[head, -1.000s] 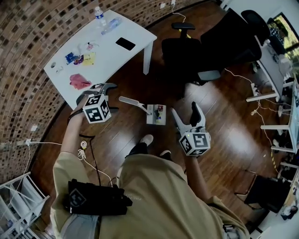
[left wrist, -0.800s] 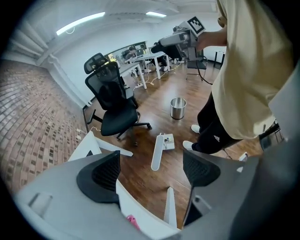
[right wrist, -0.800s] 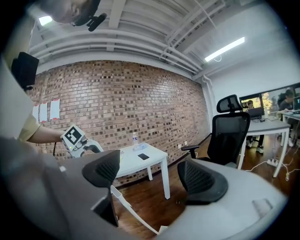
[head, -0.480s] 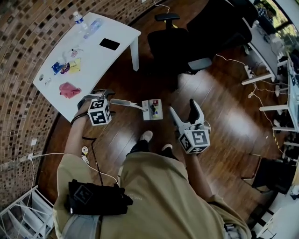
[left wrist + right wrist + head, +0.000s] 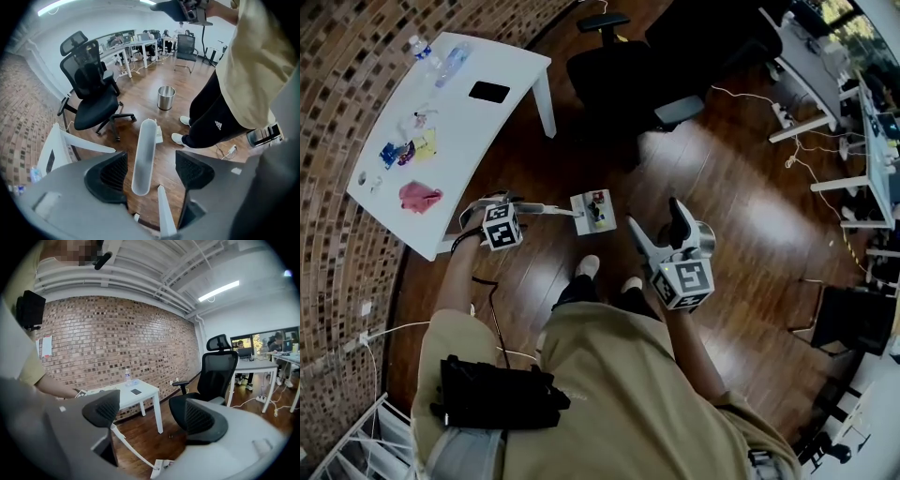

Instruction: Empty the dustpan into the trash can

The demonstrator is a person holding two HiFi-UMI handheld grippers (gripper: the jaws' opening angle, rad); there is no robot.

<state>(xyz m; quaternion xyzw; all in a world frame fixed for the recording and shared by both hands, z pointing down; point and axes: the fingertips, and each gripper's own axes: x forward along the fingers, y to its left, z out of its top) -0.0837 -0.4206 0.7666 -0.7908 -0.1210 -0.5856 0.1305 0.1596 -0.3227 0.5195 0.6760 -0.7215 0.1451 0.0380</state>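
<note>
I'm working the pickup: my left hand-held gripper [image 5: 150, 169] has its jaws just closing, straddling the handle [image 5: 144, 154] of the dustpan [image 5: 593, 211] on the floor, not yet pressing. My right hand-held gripper [image 5: 150, 414] is gaping empty. Next I'm clamping, then carrying to the trash can [image 5: 705, 234].

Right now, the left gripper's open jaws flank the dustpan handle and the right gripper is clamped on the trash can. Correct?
Wrong on the right gripper: the right gripper view shows its jaws apart and empty; the trash can stands free on the floor. The left gripper, its open jaws just now closing, does flank the dustpan handle.
</note>
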